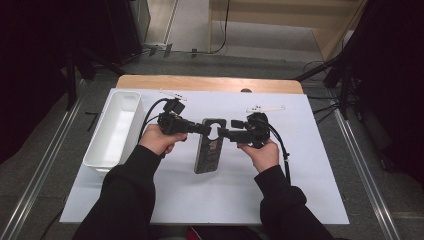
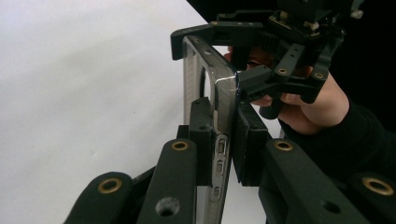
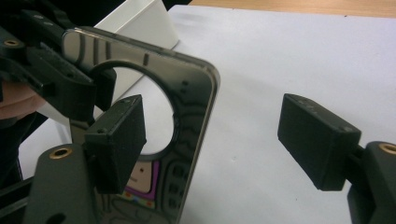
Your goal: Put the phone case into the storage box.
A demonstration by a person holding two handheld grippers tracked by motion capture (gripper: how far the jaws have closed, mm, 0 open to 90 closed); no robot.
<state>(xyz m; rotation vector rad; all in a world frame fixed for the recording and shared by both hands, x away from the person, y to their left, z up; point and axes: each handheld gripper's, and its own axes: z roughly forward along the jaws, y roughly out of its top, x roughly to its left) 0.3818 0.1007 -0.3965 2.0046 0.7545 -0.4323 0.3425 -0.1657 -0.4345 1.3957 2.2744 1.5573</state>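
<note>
Near the middle of the white sheet [image 1: 300, 165] that covered the wooden table [image 1: 210, 82], I held a dark phone case with a round camera cutout and a printed pattern [image 1: 209, 147] between my two tools. My left gripper [image 1: 204, 128] was clenched on the case's upper left edge, its pads pressed against both faces; in the left gripper view the case [image 2: 219, 116] ran upright between the pads, with its side buttons in plain sight. My right gripper [image 1: 223, 132] reached in from three o'clock toward the same top end of the case. Its jaws stood apart around the corner without pressing it: in the right gripper view one pad [image 3: 116, 140] sat in front of the round cutout of the case [image 3: 187, 116], while the other pad [image 3: 317, 140] hung well apart at three o'clock, over bare sheet. From above, the case's top end was at twelve o'clock and its bottom end at six; whether that bottom end rested on the sheet I could not tell. At nine o'clock from my left hand [image 1: 157, 140] a long white plastic bin [image 1: 114, 127] lay on the sheet's edge. Two small white pieces [image 1: 265, 108] lay at twelve o'clock, near the far edge of the sheet.
</note>
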